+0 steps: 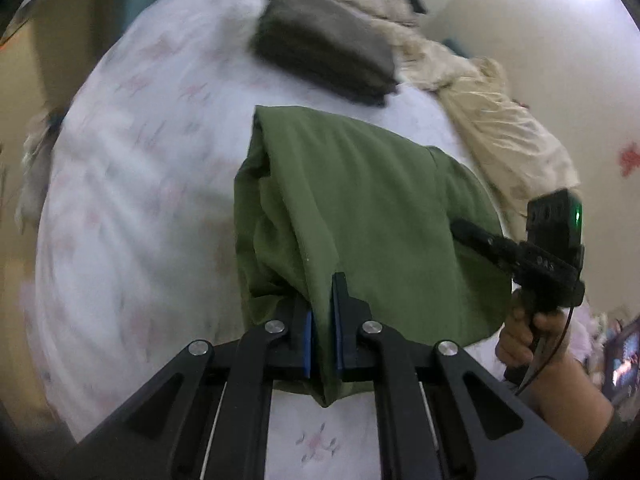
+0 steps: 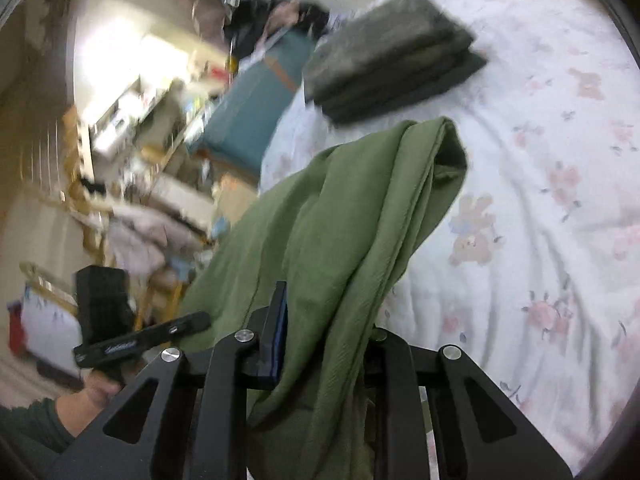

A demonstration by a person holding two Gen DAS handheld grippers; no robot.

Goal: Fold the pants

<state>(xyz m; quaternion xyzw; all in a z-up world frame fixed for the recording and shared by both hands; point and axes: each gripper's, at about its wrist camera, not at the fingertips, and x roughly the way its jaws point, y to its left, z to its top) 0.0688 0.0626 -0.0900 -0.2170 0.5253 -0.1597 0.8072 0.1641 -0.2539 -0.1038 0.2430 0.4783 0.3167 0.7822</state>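
The green pants hang bunched above the bed, held at two places along one edge. My left gripper is shut on a fold of the cloth, which is pinched between its blue pads and trails below them. My right gripper is shut on a thicker bundle of the green pants; cloth drapes over and hides its right finger. In the left wrist view the right gripper reaches into the cloth's right edge, with a hand on its handle. The left gripper shows at the lower left of the right wrist view.
A white flower-print sheet covers the bed. A folded dark grey stack lies beyond the pants, also seen as the grey stack. A rumpled beige blanket lies at the right. A teal box and room clutter sit past the bed edge.
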